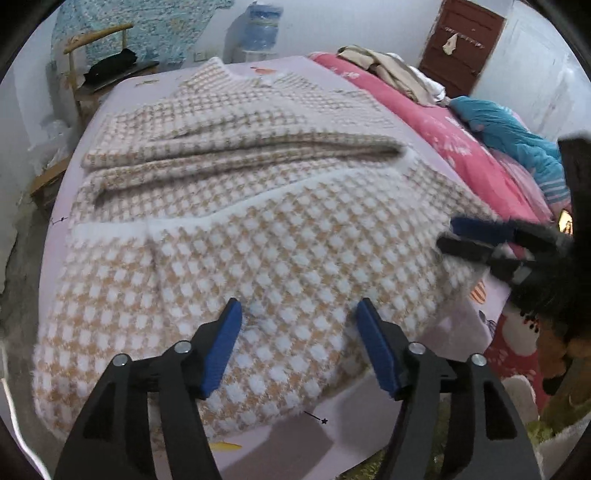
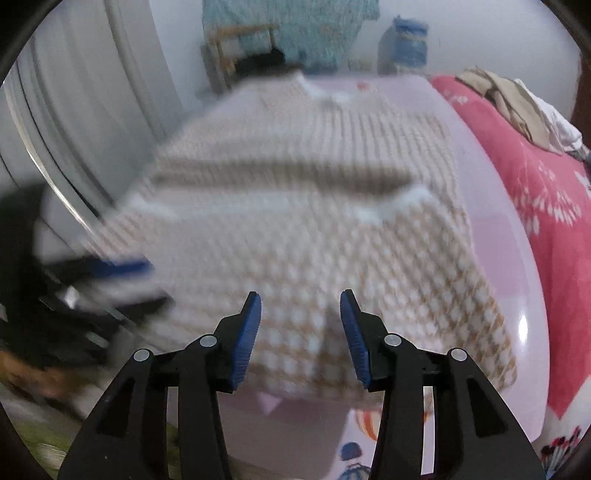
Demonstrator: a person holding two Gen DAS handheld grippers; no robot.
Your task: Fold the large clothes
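Note:
A large beige-and-white houndstooth sweater (image 1: pixel 258 229) lies flat on the pale pink bed sheet (image 1: pixel 99 107), both sleeves folded across its middle, hem toward me. My left gripper (image 1: pixel 297 314) is open and empty above the hem. My right gripper (image 2: pixel 301 306) is open and empty above the hem in the blurred right wrist view, where the sweater (image 2: pixel 314 206) fills the middle. The right gripper also shows at the sweater's right edge in the left wrist view (image 1: pixel 452 234). The left gripper shows blurred at the left in the right wrist view (image 2: pixel 144 275).
A pink quilt (image 1: pixel 436 122) with beige clothes (image 1: pixel 388 70) and a blue garment (image 1: pixel 513 136) lies along the bed's right side. A wooden chair (image 1: pixel 96 62) and a water dispenser (image 1: pixel 262 29) stand behind the bed. The bed's near edge (image 2: pixel 532 332) drops away just below the hem.

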